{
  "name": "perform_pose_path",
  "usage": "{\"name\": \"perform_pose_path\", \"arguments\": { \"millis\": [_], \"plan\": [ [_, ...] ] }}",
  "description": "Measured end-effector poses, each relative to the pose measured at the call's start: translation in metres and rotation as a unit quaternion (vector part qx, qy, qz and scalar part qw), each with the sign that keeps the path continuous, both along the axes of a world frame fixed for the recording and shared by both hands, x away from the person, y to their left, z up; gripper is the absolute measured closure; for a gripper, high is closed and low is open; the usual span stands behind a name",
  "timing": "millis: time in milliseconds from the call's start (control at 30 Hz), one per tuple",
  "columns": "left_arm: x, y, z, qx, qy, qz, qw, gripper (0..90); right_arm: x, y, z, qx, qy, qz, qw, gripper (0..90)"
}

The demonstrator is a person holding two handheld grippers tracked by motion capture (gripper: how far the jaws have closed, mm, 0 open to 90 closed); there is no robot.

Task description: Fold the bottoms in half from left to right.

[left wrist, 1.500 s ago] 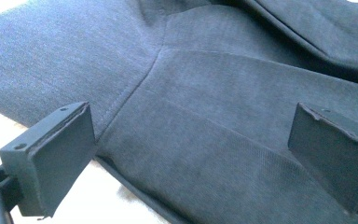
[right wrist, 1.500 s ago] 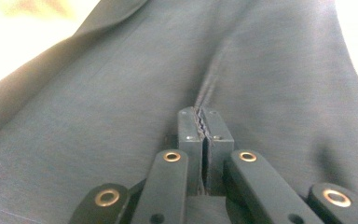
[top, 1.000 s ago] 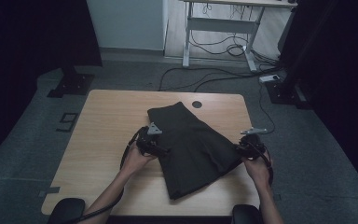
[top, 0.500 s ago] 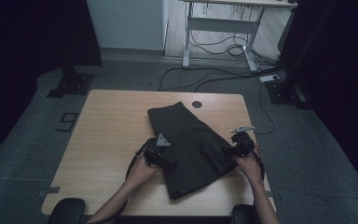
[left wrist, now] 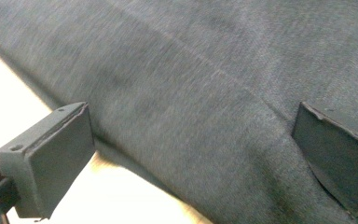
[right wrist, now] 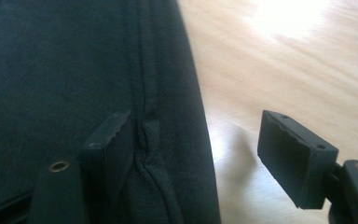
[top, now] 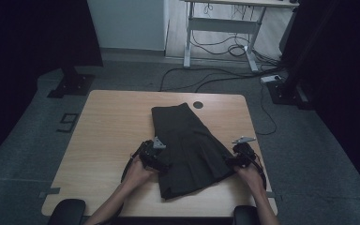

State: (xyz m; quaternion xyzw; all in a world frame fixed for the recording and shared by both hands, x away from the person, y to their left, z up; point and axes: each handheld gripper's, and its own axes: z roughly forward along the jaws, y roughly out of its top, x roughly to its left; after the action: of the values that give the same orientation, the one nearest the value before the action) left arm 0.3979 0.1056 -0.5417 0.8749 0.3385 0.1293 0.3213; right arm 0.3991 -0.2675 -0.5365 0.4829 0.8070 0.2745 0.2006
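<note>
ITEM: dark pleated skirt (top: 190, 145), lying flat on the wood surface (top: 108, 126). Narrow waistband end far from the person, next to a round cable hole (top: 198, 104); wide hem end near the person. Long axis runs far-to-near, skewed a bit so the hem drifts toward the person's right.

LEFT TOOL (top: 153, 157): at the skirt's left side edge, approx. halfway to two-thirds down toward the hem. Jaws spread. In the left gripper view one pad (left wrist: 51, 156) sits over bare wood just off the cloth edge, the other pad (left wrist: 338, 158) over the fabric, so the edge runs between them. No pinch yet.

RIGHT TOOL (top: 238, 157): at the opposite side edge, roughly level w/ the left one. Jaws have just been opening and stand spread. In the right gripper view one pad (right wrist: 109, 140) rests on or against the cloth by the side seam, which is puckered there; the other pad (right wrist: 296, 156) is over bare wood, apart from the fabric. Edge lies between them, not gripped.

KEY RELATION: skirt sits between the two tools; each straddles its own side edge, facing inward across the short axis. Neither hand nearer; placement symmetrical.

JUDGEMENT: likely both edges get pinched next, for a lift or fold along the long axis. Closing should catch all layers at the seam.
</note>
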Motion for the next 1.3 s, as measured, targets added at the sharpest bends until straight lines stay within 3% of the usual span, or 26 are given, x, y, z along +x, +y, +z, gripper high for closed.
{"name": "perform_pose_path", "arguments": {
  "millis": [233, 300, 333, 367, 533, 600, 633, 700, 767, 800, 833, 867, 967, 1033, 1067, 1100, 1133, 1233, 1300],
  "plan": [
    [0.002, 0.038, 0.002, 0.006, 0.007, 0.022, 0.9997, 0.0, -0.025, 0.028, -0.001, 0.013, 0.009, 0.05, 0.9986, 27.6],
    [0.002, 0.051, 0.002, 0.007, 0.009, 0.032, 0.9994, 0.0, -0.035, 0.047, 0.0, 0.01, 0.009, 0.075, 0.9971, 27.5],
    [0.002, 0.056, 0.002, 0.008, 0.008, 0.036, 0.9993, 0.0, -0.035, 0.047, 0.0, 0.01, 0.009, 0.075, 0.9971, 27.5],
    [0.002, 0.064, 0.002, 0.008, 0.007, 0.044, 0.999, 0.0, -0.042, 0.061, 0.0, 0.006, 0.008, 0.093, 0.9956, 27.2],
    [0.0, 0.097, -0.002, -0.019, 0.018, 0.08, 0.9964, 0.0, -0.052, 0.088, 0.0, 0.007, 0.01, 0.13, 0.9914, 25.8],
    [0.0, 0.102, -0.002, -0.028, 0.024, 0.08, 0.9961, 0.5, -0.053, 0.095, 0.001, 0.006, 0.014, 0.139, 0.9902, 25.6],
    [0.0, 0.102, -0.001, -0.031, 0.029, 0.076, 0.9962, 2.9, -0.052, 0.096, 0.004, -0.006, 0.016, 0.147, 0.989, 27.0],
    [0.002, 0.1, 0.005, -0.024, 0.024, 0.066, 0.9972, 3.3, -0.051, 0.096, 0.006, -0.007, 0.016, 0.144, 0.9894, 26.9],
    [0.005, 0.098, 0.016, -0.02, 0.005, 0.061, 0.998, 3.1, -0.044, 0.094, 0.014, 0.011, 0.004, 0.131, 0.9913, 25.6],
    [0.009, 0.098, 0.021, -0.026, -0.001, 0.06, 0.9978, 3.1, -0.044, 0.094, 0.014, 0.011, 0.004, 0.131, 0.9913, 25.6],
    [0.016, 0.098, 0.031, -0.035, -0.005, 0.064, 0.9973, 4.0, -0.034, 0.095, 0.021, 0.024, -0.003, 0.12, 0.9925, 24.2],
    [0.016, 0.098, 0.031, -0.035, -0.005, 0.064, 0.9973, 4.1, -0.034, 0.095, 0.021, 0.024, -0.003, 0.12, 0.9925, 24.2],
    [0.036, 0.096, 0.039, -0.035, -0.013, 0.068, 0.9969, 4.9, -0.014, 0.102, 0.031, 0.043, -0.013, 0.109, 0.9931, 23.0],
    [0.046, 0.095, 0.038, -0.039, -0.01, 0.072, 0.9966, 6.7, 0.004, 0.111, 0.037, 0.047, -0.02, 0.098, 0.9938, 22.5],
    [0.056, 0.094, 0.034, -0.035, -0.003, 0.078, 0.9963, 6.9, 0.009, 0.114, 0.038, 0.048, -0.022, 0.095, 0.994, 22.4],
    [0.056, 0.094, 0.034, -0.035, -0.003, 0.078, 0.9963, 7.4, 0.009, 0.114, 0.038, 0.048, -0.022, 0.095, 0.994, 22.4],
    [0.061, 0.093, 0.03, -0.033, -0.002, 0.082, 0.9961, 7.4, 0.024, 0.119, 0.038, 0.05, -0.023, 0.082, 0.9951, 22.2],
    [0.068, 0.091, 0.017, -0.022, 0.007, 0.087, 0.9959, 7.5, 0.042, 0.123, 0.03, 0.053, -0.016, 0.059, 0.9967, 21.7],
    [0.07, 0.089, 0.007, -0.003, 0.01, 0.08, 0.9967, 7.5, 0.05, 0.123, 0.02, 0.05, -0.006, 0.051, 0.9974, 21.3]
  ]
}}
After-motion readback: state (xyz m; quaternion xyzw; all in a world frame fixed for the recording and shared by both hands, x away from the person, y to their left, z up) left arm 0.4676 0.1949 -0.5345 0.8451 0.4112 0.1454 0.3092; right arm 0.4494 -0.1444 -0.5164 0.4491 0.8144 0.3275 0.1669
